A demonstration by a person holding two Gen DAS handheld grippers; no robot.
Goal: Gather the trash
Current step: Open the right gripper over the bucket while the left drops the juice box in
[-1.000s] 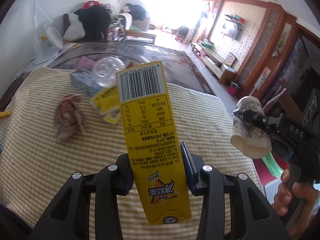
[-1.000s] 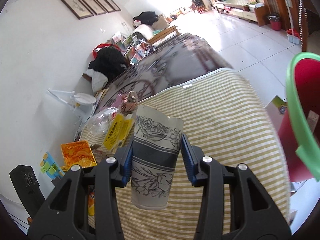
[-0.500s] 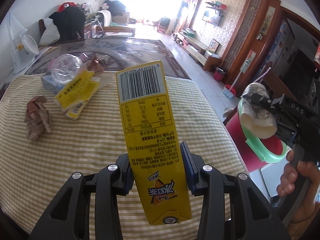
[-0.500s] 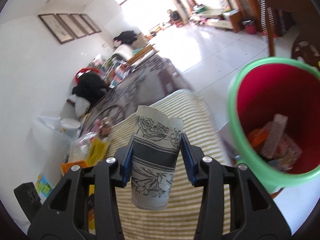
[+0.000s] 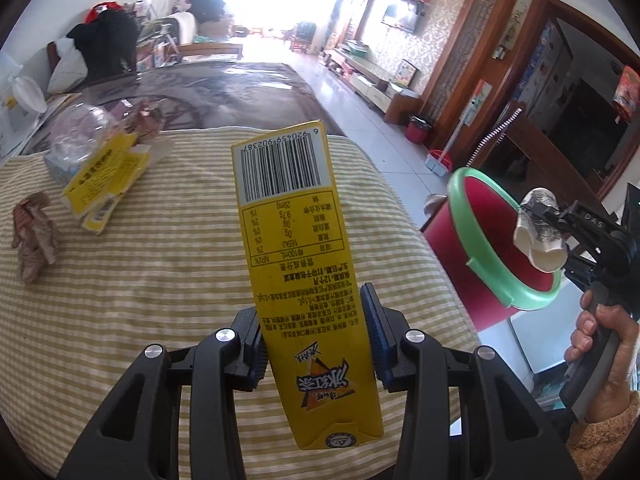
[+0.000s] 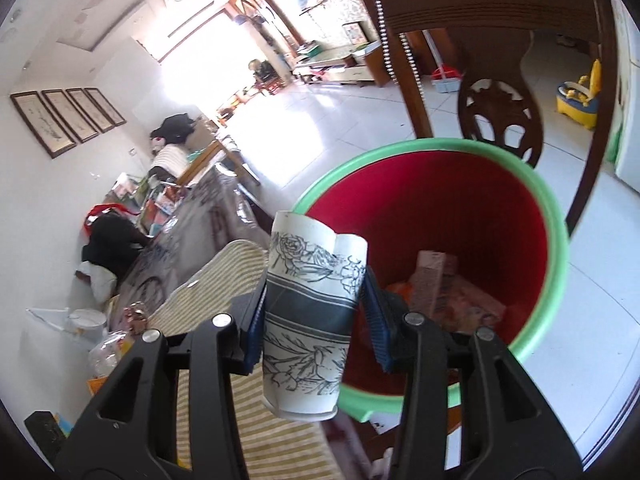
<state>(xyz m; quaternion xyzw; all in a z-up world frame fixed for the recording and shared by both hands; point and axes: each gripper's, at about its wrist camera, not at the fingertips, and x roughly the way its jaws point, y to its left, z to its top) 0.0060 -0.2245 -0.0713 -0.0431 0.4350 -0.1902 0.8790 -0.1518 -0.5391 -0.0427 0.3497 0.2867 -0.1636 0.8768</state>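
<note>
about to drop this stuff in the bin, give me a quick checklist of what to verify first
1. Right gripper grip on the paper cup: ok, the fingers press both sides; its rim is dented.
2. Cup over the red bin with the green rim: ok from the left wrist view, where it hangs above the opening.
3. Room in the bin: ok, a carton and wrappers lie low inside.
4. Left gripper grip on the yellow drink carton: ok, clamped.
5. Carton over the bin: not ok, it is above the striped tablecloth.
6. Trash left on the table: not ok, flattened yellow box and crumpled paper remain.
</note>
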